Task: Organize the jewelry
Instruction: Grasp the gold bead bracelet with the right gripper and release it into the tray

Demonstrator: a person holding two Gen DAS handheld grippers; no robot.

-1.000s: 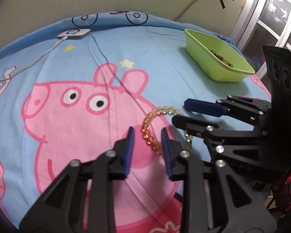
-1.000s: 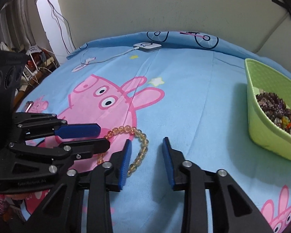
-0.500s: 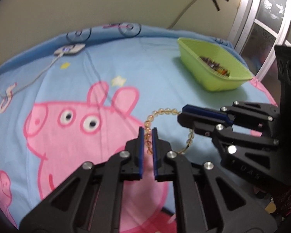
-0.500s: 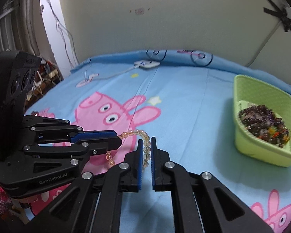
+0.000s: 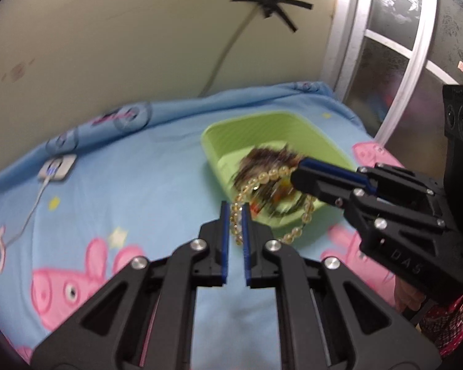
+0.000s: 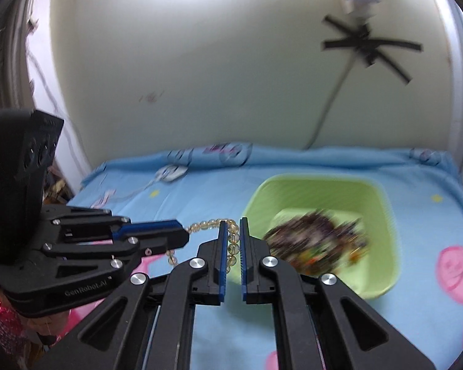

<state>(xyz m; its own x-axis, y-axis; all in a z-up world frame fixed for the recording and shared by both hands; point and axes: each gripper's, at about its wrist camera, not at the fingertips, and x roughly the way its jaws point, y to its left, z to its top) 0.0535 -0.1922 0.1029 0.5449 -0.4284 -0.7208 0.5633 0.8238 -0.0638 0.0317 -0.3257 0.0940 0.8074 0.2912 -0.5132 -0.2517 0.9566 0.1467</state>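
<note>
Both grippers have the amber bead bracelet [image 5: 264,178] pinched: the left gripper [image 5: 235,215] is clamped on one side of the loop, the right gripper [image 6: 231,231] on the other, so it hangs slack between them just above the near rim of the green tray [image 5: 216,141]. It looks light and floppy, with smooth, probably slippery beads, so gripping across the string seems best. The tray already holds dark jewelry [image 6: 318,240]. The bed sheet [image 5: 139,191] around the tray lies bare.

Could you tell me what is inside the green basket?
The green basket holds a blurred heap of dark mixed beads with orange and yellow flecks. Single pieces cannot be told apart, and the basket floor under the heap is covered.
</note>
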